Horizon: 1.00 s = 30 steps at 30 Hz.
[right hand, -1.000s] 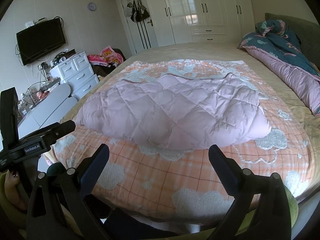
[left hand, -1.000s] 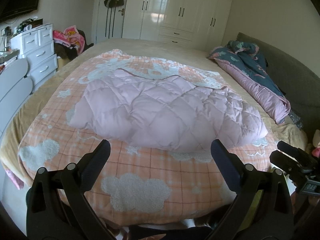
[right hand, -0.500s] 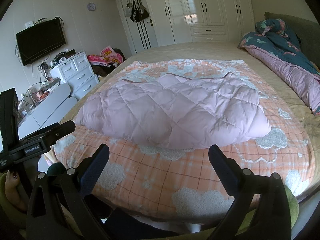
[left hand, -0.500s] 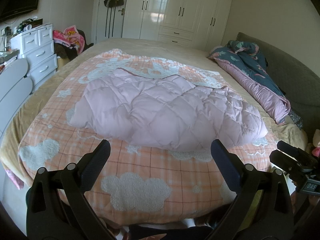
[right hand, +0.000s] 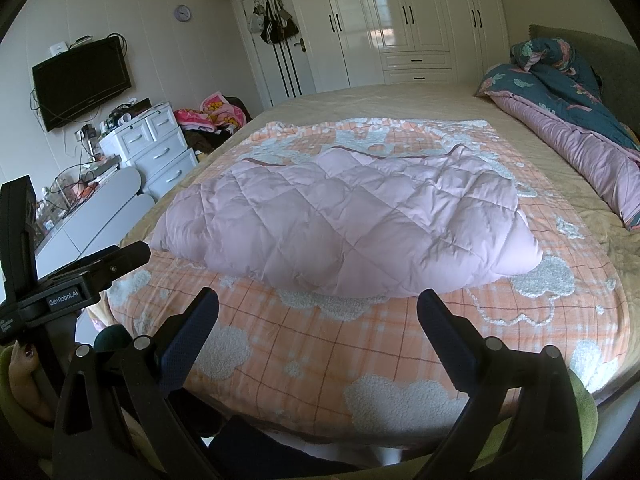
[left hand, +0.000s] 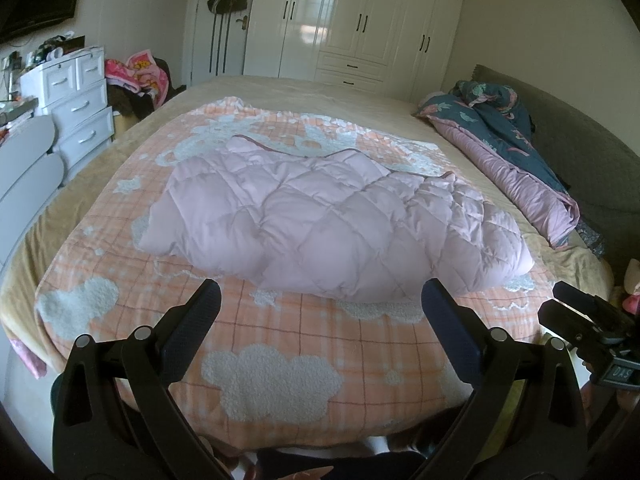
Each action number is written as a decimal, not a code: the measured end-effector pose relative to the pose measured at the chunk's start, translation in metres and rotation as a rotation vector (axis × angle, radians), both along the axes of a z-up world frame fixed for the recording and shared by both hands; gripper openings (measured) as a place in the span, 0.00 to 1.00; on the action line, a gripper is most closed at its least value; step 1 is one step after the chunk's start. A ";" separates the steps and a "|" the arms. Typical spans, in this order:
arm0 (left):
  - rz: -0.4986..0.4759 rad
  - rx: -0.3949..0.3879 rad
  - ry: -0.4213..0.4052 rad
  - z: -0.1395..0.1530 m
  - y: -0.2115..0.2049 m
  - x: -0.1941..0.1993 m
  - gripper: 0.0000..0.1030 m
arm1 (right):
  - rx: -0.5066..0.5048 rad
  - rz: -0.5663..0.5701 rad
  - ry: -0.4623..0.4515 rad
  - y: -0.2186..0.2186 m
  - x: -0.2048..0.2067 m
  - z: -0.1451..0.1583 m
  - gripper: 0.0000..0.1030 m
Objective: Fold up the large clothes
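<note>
Nothing has shifted: the pink quilted coat (left hand: 332,220) lies doubled mid-bed; my left gripper (left hand: 320,308) and right gripper (right hand: 318,312) hover at the foot edge, fingers wide, empty.

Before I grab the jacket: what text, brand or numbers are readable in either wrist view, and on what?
"GenRobot.AI": white print on the left gripper, seen at the left of the right wrist view.
Smaller white print on that body's lower left edge: too small to read.
White letters on the right gripper, at the right edge of the left wrist view: cut off and blurred, unreadable.
Wall clock: numerals too small to read.
Pink quilted jacket: no visible label.
</note>
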<state>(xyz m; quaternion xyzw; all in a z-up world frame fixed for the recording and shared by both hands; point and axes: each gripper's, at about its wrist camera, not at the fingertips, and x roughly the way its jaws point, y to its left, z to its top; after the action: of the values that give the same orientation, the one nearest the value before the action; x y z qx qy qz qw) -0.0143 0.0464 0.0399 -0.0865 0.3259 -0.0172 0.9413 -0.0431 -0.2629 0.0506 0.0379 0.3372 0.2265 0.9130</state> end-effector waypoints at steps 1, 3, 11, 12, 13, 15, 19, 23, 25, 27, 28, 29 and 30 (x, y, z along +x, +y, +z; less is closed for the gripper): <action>0.000 0.000 0.000 0.000 0.000 0.000 0.91 | 0.000 0.000 0.000 0.000 0.000 0.000 0.96; -0.004 0.000 -0.003 0.000 0.000 -0.001 0.91 | 0.000 -0.001 0.000 0.000 0.000 0.000 0.96; -0.011 -0.002 -0.003 -0.002 0.002 -0.003 0.91 | -0.002 0.000 -0.001 0.001 0.000 0.000 0.96; -0.012 -0.003 -0.002 -0.002 0.002 -0.002 0.91 | -0.003 -0.002 -0.001 0.001 0.000 0.000 0.96; -0.014 -0.005 0.000 -0.002 0.002 -0.003 0.91 | -0.001 -0.003 0.001 0.001 0.000 0.000 0.96; -0.013 -0.006 0.000 -0.002 0.003 -0.002 0.91 | -0.004 -0.003 0.000 0.001 0.000 0.000 0.96; -0.014 -0.009 -0.006 -0.001 0.003 -0.003 0.91 | -0.010 -0.008 0.000 0.002 -0.001 -0.003 0.96; -0.005 0.016 0.006 -0.003 0.002 -0.002 0.91 | -0.020 -0.021 0.007 0.001 -0.002 -0.007 0.96; -0.006 0.019 0.024 -0.007 0.003 -0.002 0.91 | -0.024 -0.030 0.012 0.000 -0.001 -0.008 0.96; 0.004 0.008 0.039 -0.010 0.006 -0.003 0.91 | -0.030 -0.046 0.014 -0.002 -0.001 -0.008 0.96; 0.007 0.009 0.044 -0.011 0.007 -0.004 0.91 | -0.031 -0.056 0.014 -0.004 -0.001 -0.007 0.96; 0.011 0.014 0.051 -0.013 0.007 -0.005 0.91 | -0.031 -0.071 0.013 -0.008 -0.001 -0.007 0.96; 0.011 0.014 0.058 -0.015 0.007 -0.005 0.91 | -0.030 -0.086 0.012 -0.011 -0.001 -0.007 0.96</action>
<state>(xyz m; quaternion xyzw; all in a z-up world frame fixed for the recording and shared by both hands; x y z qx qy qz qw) -0.0191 0.0538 0.0248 -0.0823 0.3528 -0.0074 0.9321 -0.0440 -0.2738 0.0436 0.0400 0.3440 0.1818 0.9203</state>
